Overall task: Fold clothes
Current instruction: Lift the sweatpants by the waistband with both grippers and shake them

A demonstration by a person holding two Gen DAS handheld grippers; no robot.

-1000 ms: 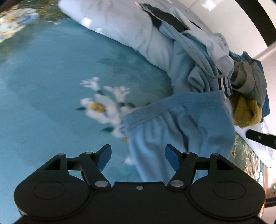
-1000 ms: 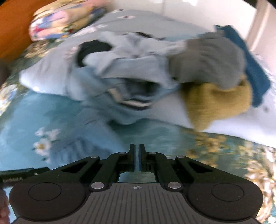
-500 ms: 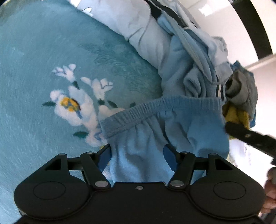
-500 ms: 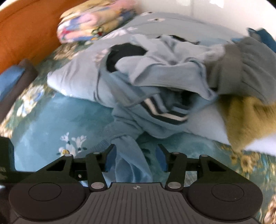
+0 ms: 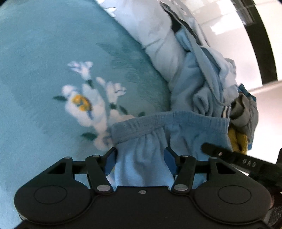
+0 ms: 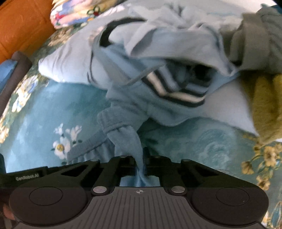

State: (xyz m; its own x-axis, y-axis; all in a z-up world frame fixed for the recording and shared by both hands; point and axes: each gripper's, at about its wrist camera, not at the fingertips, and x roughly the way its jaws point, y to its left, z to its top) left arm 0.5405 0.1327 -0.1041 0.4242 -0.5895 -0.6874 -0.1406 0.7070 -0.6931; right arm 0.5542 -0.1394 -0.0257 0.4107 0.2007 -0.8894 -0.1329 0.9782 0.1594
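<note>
**Blue shorts pinched on the right, straddled on the left**

Right tongs [image 6: 140,161]: jaws drawn narrow, clamped on a twisted fold of the blue shorts [image 6: 123,135], cloth rising out from between the tips toward the elastic waistband just ahead. Left tongs [image 5: 140,158]: jaws spread wide, one blue pad on either side of the same shorts [image 5: 158,141], fabric lying in the gap; contact between pads and cloth not clear. Gathered waistband stretched crosswise just beyond the left tips.

Past the waistband, ahead and to the right of the left tongs: heap of pale blue garments [image 5: 199,84], with a dark-and-white striped cuff [image 6: 178,91] showing straight ahead of the right tongs. To the right of the heap: grey garment [image 6: 255,40] above a mustard-yellow one [image 6: 264,105]. Under everything: teal bedspread [image 5: 44,52] with a white flower print [image 5: 84,104] ahead-left of the left tongs. Far ahead-left of the right tongs: folded floral bedding [image 6: 70,14] against an orange headboard [image 6: 21,26]. Black finger of the right tongs visible at the right edge of the left-wrist view, over the shorts.
</note>
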